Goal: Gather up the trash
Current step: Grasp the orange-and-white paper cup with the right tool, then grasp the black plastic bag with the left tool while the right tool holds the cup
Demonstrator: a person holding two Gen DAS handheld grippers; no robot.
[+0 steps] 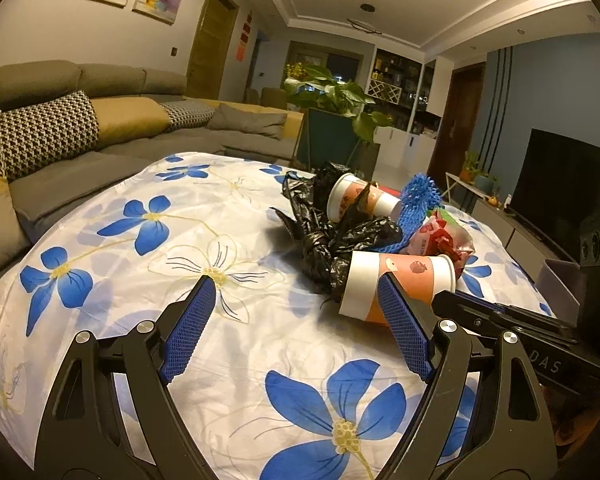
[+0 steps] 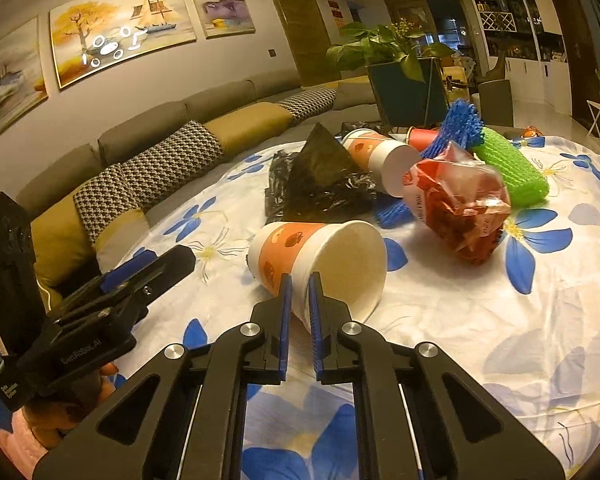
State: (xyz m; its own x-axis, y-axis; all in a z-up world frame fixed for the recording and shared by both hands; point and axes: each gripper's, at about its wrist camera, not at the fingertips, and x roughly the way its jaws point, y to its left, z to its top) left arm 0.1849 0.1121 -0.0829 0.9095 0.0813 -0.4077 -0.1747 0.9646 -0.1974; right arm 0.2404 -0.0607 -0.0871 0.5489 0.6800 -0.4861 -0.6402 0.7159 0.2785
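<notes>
A pile of trash lies on the flowered tablecloth. The nearest piece is a paper cup with an orange band, tipped on its side. My right gripper is shut on the lower rim of that cup, one pad inside the mouth and one outside. In the left wrist view the same cup lies just past my right fingertip. My left gripper stands wide open over bare cloth, left of the cup, with nothing between its fingers. Behind lie a black plastic bag, a second paper cup and a red snack bag.
A green foam net, a blue foam net and a red cup lie at the back of the pile. A grey sofa runs along the table's left side. A potted plant stands beyond, a TV to the right.
</notes>
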